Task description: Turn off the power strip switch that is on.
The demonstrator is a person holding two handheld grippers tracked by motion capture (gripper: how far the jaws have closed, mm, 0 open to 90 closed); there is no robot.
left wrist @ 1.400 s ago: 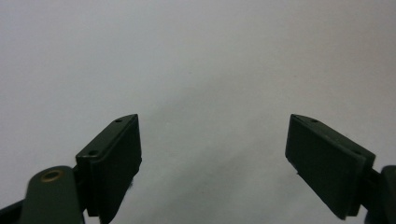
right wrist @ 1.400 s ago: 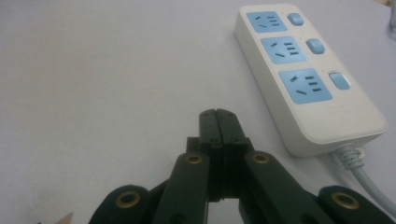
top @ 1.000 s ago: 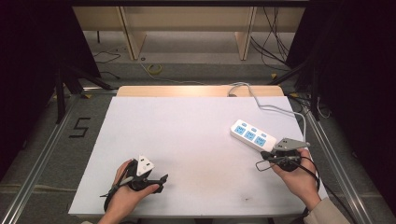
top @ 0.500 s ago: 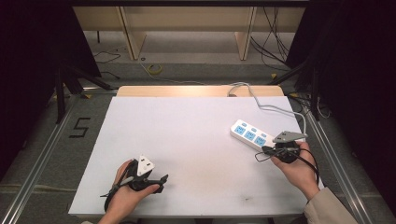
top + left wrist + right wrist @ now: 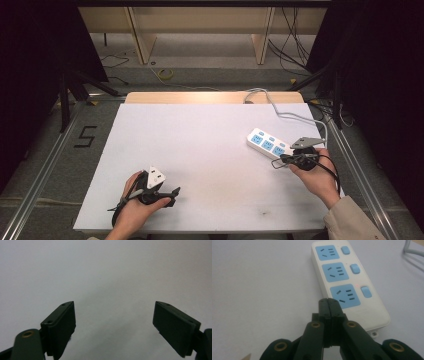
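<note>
1. Strip lies on the right part of the white desk, turned at a slant, and its grey cord runs off toward the far edge. It is white, with three blue sockets in a row and one blue switch beside each. A small red light glows near the closest switch.
2. Right claw is fully closed and holds nothing. Its tip hangs just over the near end of the strip, close to the nearest socket.
3. Left claw is wide apart and empty. It rests low over bare desk at the near left, well apart from the strip.
4. My judgement of the risk: the closed tip could push the light strip sideways instead of pressing a switch, because nothing holds the strip down. The tip could also slide into a socket while the red light suggests the power is on.
</note>
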